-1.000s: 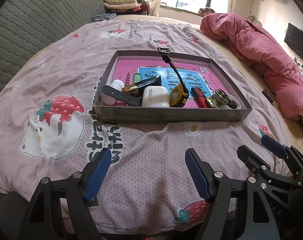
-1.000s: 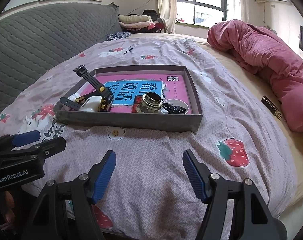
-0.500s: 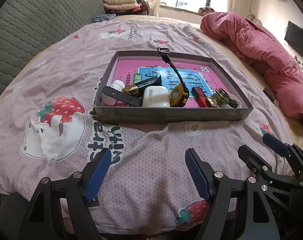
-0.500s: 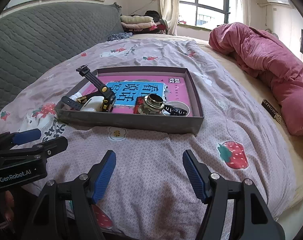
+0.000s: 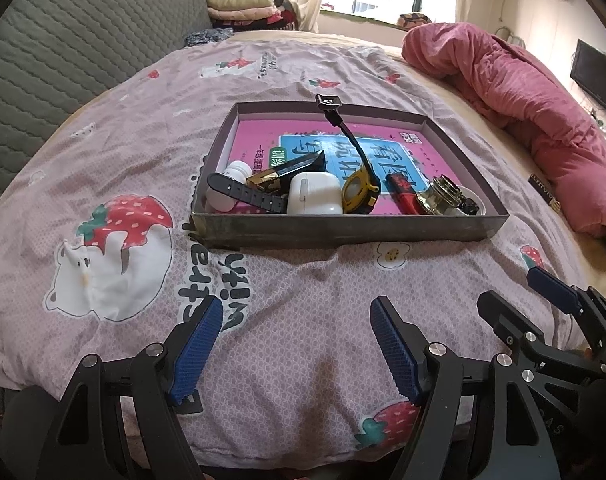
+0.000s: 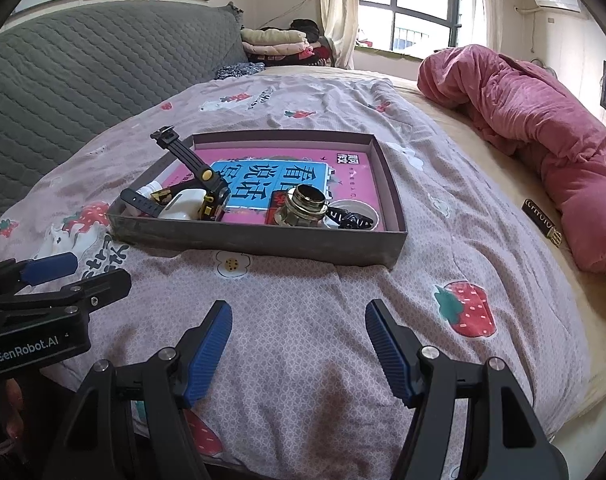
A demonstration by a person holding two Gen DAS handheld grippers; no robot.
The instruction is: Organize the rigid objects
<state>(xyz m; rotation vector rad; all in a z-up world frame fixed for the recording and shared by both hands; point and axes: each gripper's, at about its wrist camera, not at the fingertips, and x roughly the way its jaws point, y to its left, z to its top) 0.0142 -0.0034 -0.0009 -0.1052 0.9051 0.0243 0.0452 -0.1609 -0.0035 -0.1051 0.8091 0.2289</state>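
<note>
Red lighter [image 5: 403, 192] half hidden behind glass jar [image 5: 443, 199].

Left gripper [image 5: 297, 344] & right gripper [image 6: 299, 346] both level, side by side, jaws spread wide w/ nothing between them.

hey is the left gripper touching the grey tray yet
Apart. The left wrist view shows the left gripper with open tongs hovering over bare strawberry bedsheet, short of the grey tray.
</note>
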